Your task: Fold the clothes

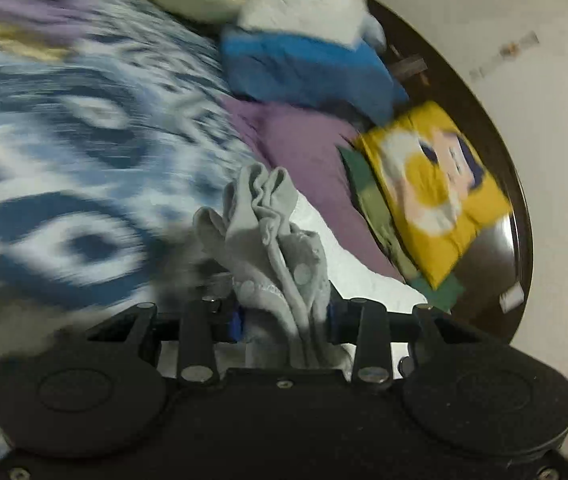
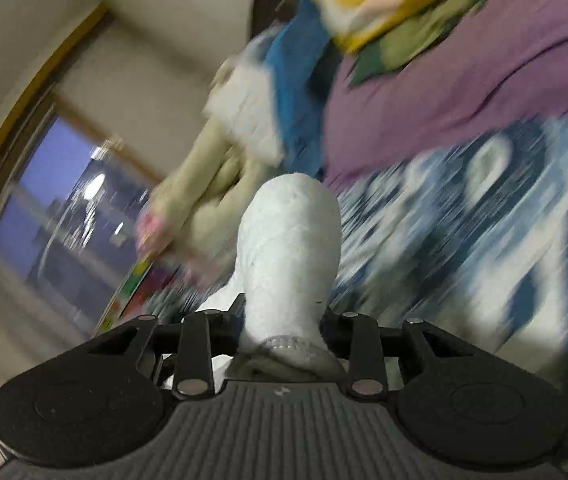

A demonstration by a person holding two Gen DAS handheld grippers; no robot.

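Left wrist, garment (image 1: 280,248) pinched in tongs (image 1: 284,312)

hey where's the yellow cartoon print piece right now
In the left wrist view the folded yellow cartoon-print garment lies at right, atop a green garment on the purple cloth, below the blue folded piece.

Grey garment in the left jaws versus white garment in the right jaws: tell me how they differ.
The grey garment is darker, and it is crumpled into loose folds with round snap buttons showing. The white garment is paler and sticks out as one smooth, rounded, sock-like shape with a ribbed band near the jaws. Shared: each is soft cloth pinched between a closed pair of jaws, held above the blue-and-white patterned bedspread.
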